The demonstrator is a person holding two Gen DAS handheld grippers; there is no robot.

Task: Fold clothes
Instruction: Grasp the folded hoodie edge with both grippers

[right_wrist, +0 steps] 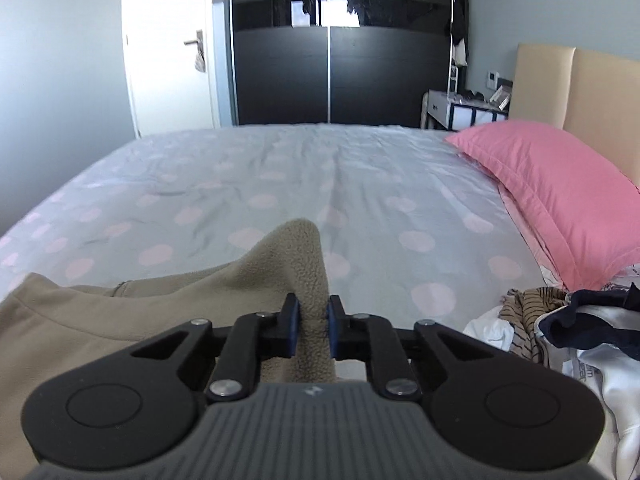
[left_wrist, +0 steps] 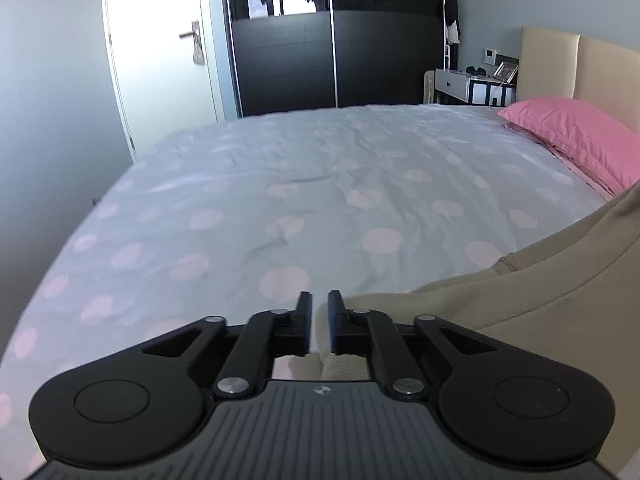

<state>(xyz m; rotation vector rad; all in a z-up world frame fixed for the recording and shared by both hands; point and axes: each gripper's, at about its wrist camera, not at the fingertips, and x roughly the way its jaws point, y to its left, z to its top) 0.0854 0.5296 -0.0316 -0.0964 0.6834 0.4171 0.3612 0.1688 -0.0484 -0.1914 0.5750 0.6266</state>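
Observation:
A beige fleece garment (left_wrist: 532, 304) lies on the near part of the bed and stretches between both grippers. My left gripper (left_wrist: 319, 305) is shut on its left edge, a thin fold pinched between the jaws. In the right wrist view the same garment (right_wrist: 120, 312) spreads to the left, and a bunched fleece corner rises up through my right gripper (right_wrist: 312, 309), which is shut on it.
The bed (left_wrist: 320, 184) has a pale cover with pink dots. A pink pillow (right_wrist: 560, 192) lies by the beige headboard (right_wrist: 592, 92). A heap of other clothes (right_wrist: 568, 328) sits at the right. A black wardrobe (right_wrist: 340, 48), a white door (right_wrist: 172, 52) and a nightstand (right_wrist: 460, 110) stand beyond.

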